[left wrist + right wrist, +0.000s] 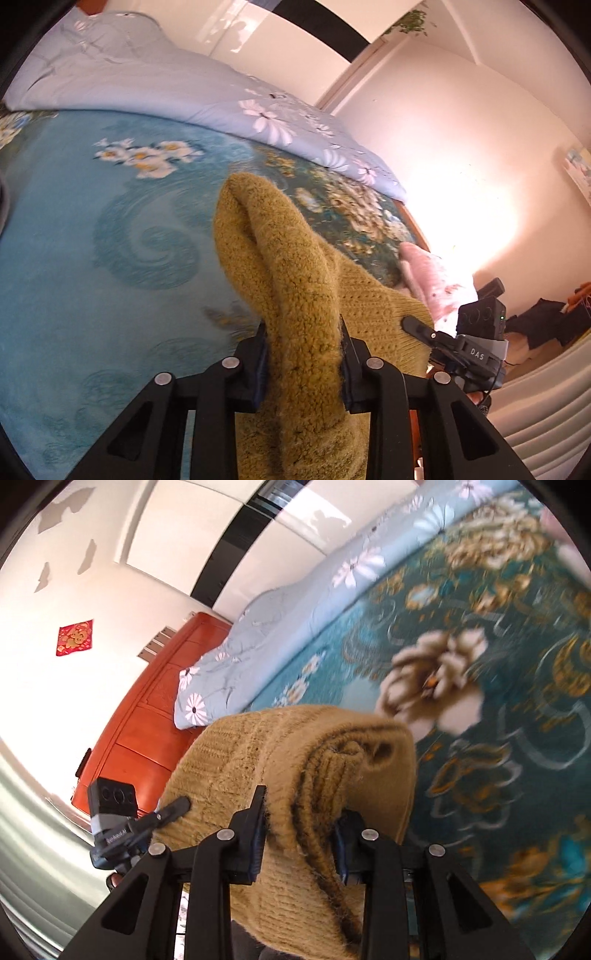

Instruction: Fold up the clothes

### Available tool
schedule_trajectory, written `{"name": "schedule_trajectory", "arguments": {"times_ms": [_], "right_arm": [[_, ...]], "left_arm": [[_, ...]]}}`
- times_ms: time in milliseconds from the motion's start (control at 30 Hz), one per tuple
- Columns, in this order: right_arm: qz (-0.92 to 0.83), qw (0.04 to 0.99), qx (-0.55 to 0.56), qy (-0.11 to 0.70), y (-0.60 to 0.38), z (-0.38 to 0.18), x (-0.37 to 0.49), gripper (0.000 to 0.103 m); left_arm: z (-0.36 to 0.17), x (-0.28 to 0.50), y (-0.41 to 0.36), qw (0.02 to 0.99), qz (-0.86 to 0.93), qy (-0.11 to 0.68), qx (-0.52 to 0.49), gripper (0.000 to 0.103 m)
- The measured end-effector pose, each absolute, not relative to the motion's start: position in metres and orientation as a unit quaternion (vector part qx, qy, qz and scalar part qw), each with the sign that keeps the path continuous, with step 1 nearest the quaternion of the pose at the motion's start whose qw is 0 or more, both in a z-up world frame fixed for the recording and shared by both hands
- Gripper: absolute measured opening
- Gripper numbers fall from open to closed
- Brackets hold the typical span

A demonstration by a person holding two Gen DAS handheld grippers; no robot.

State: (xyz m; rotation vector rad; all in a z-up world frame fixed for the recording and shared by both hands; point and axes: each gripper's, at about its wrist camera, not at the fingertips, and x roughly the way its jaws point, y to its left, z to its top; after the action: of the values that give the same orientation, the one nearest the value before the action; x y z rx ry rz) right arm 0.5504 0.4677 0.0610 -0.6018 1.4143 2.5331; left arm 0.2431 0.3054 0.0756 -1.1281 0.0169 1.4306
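Grippers, two (left [303, 354], right [299, 834]), clamp one sweater [291, 280].

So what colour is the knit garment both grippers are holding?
Mustard yellow-green sweater, clearest in the left wrist view.

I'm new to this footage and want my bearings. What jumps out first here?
The mustard knit sweater fills the middle of both views, bunched and clamped by the left gripper and the right gripper. Beneath it spreads a teal floral bedspread, with a pale blue flowered quilt along its far side.
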Motion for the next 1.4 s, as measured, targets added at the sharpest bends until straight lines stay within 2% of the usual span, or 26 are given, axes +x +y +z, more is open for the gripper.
{"name": "schedule_trajectory", "arguments": {"times_ms": [100,300,567,800,833,933,967,1000,1067,1167,1233,1400], "right_arm": [[0.850,0.092,-0.194,0.480,0.476,0.062,0.564,0.032],[0.845,0.055,-0.197,0.494,0.472,0.047,0.540,0.032],[0.829,0.024,-0.294,0.474,0.439,0.011,0.461,0.032],[0.842,0.070,-0.279,0.457,0.439,0.017,0.491,0.043],[0.841,0.081,-0.270,0.462,0.442,0.015,0.501,0.048],[0.821,0.092,-0.252,0.505,0.450,0.001,0.525,0.054],[0.813,0.093,-0.248,0.519,0.452,-0.004,0.530,0.058],[0.803,0.090,-0.247,0.535,0.451,-0.012,0.531,0.066],[0.786,0.083,-0.244,0.562,0.450,-0.025,0.531,0.066],[0.788,0.089,-0.241,0.560,0.446,-0.026,0.524,0.068],[0.785,0.078,-0.234,0.568,0.444,-0.024,0.519,0.075],[0.776,0.062,-0.241,0.579,0.436,-0.028,0.499,0.075]], "left_arm": [[0.093,0.259,0.318,0.625,0.618,0.011,-0.477,0.031],[0.088,0.231,0.296,0.595,0.642,-0.006,-0.485,0.031],[0.011,0.170,0.238,0.502,0.666,-0.035,-0.550,0.031],[-0.039,0.149,0.219,0.492,0.641,-0.066,-0.585,0.032],[-0.042,0.148,0.218,0.495,0.638,-0.069,-0.586,0.033],[-0.049,0.148,0.215,0.499,0.632,-0.074,-0.589,0.036],[-0.052,0.147,0.214,0.499,0.629,-0.080,-0.592,0.037],[-0.055,0.145,0.212,0.500,0.623,-0.090,-0.595,0.038],[-0.059,0.143,0.209,0.502,0.614,-0.105,-0.600,0.039],[-0.063,0.141,0.207,0.505,0.603,-0.119,-0.605,0.039],[-0.064,0.141,0.205,0.507,0.601,-0.123,-0.606,0.040],[-0.070,0.140,0.201,0.508,0.591,-0.138,-0.611,0.043]]}}
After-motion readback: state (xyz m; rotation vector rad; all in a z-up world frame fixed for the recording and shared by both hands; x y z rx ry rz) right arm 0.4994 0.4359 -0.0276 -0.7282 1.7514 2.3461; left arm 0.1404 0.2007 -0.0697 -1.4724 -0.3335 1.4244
